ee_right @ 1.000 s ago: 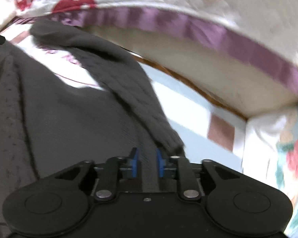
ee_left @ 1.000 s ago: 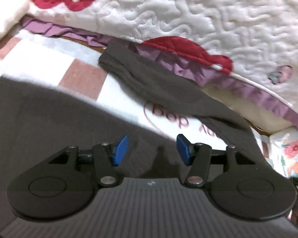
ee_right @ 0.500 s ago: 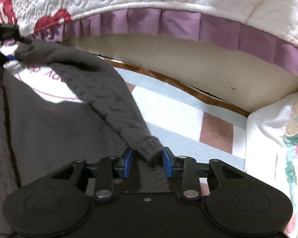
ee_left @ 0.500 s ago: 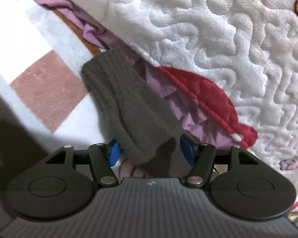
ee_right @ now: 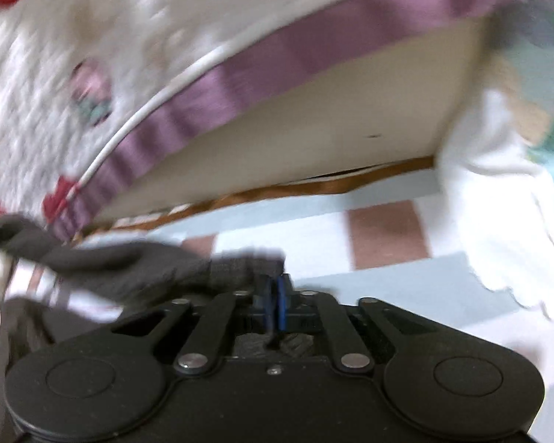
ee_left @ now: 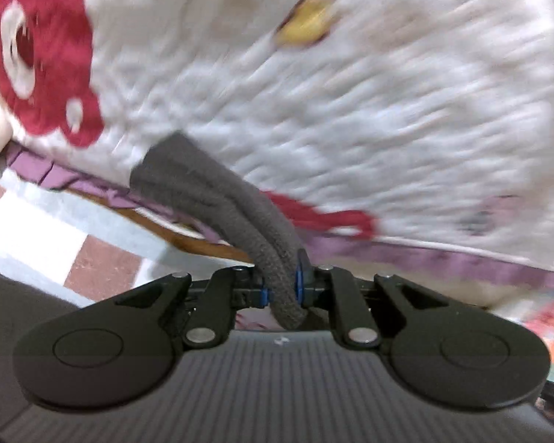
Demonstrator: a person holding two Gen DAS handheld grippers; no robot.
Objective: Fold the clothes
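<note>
A dark grey knitted sweater lies on a checked sheet. In the left wrist view its sleeve (ee_left: 218, 206) is lifted off the sheet and runs up and left from my left gripper (ee_left: 281, 289), which is shut on it near the cuff end. In the right wrist view the sweater's other sleeve (ee_right: 136, 269) stretches left from my right gripper (ee_right: 275, 304), whose blue pads are pressed together on the knit cuff. The sweater's body shows only as a dark patch (ee_left: 14, 302) at the lower left. Both views are motion-blurred.
A white quilted blanket (ee_left: 351, 92) with red bear patches and a purple frill (ee_right: 210, 88) hangs close behind. The checked sheet (ee_right: 384, 232) of white, pale blue and brown squares spreads below. A white floral cloth (ee_right: 509, 199) lies at the right.
Both grippers have shut on the sleeves they were straddling half a second ago. The left one has lifted its sleeve off the sheet; the right one has swung right.
</note>
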